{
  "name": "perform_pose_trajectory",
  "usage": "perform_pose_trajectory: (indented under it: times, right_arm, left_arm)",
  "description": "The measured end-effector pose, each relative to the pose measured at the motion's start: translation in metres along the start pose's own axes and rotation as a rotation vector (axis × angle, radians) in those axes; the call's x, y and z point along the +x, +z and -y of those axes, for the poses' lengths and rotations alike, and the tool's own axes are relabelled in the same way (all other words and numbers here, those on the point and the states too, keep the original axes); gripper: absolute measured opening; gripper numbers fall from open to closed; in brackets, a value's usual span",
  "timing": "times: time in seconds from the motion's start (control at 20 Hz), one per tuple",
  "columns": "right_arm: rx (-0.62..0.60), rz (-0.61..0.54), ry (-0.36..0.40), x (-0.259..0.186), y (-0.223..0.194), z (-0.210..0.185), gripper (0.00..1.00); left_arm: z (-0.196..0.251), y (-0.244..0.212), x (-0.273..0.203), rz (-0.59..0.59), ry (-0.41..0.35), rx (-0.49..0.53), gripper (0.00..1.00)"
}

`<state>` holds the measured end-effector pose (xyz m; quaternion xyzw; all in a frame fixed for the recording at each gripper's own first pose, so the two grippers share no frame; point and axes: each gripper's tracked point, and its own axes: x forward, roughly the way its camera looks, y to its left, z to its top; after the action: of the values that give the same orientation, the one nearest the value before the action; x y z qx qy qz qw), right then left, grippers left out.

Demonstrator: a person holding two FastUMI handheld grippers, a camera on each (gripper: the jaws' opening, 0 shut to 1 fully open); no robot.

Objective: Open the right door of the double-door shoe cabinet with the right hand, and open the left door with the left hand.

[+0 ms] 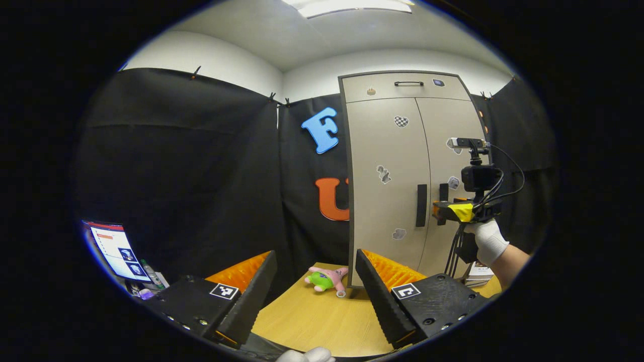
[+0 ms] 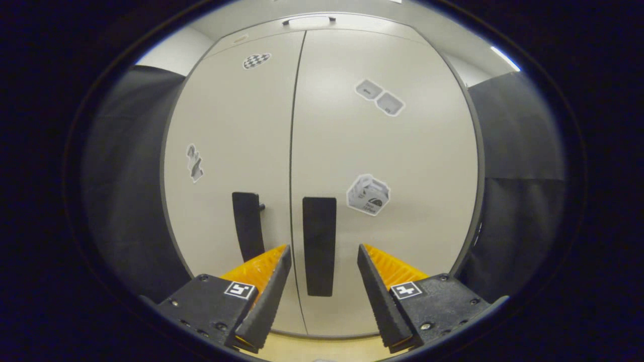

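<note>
Both doors of the shoe cabinet [image 2: 322, 166] at the far end of the counter [image 1: 322, 322] are closed. The right hand-held gripper [image 2: 322, 261] is wide open, straddling the right door handle [image 2: 319, 246] without touching. The left hand-held gripper [image 1: 316, 266] hangs open and empty, well back from the left door handle [image 1: 421, 205].
</note>
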<state>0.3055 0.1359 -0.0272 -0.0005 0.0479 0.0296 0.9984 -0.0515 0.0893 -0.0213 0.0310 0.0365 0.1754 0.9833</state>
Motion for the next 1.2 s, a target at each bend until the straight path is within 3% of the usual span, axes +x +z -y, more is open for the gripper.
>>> perform_pose_trajectory:
  times: [0.25,0.4,0.65,0.85,1.2]
  right_arm:
    - [0.006,-0.045,0.022,0.018,-0.005,-0.013,0.67]
    - [0.011,-0.048,-0.016,0.020,-0.006,-0.011,0.61]
    - [0.028,-0.060,-0.059,0.020,-0.006,-0.004,0.36]
    - [0.031,-0.070,-0.048,0.019,-0.007,-0.003,0.31]
    - [0.024,-0.077,0.035,-0.012,-0.010,0.002,0.24]
  left_arm:
    - [0.002,-0.006,-0.002,-0.014,0.023,-0.007,0.95]
    - [-0.003,-0.005,0.007,-0.008,0.030,-0.018,0.95]
    - [-0.009,-0.006,0.014,-0.006,0.028,-0.033,0.95]
    - [-0.010,-0.005,0.012,-0.003,0.010,-0.041,0.95]
    - [-0.009,-0.001,0.004,0.014,-0.033,-0.045,0.95]
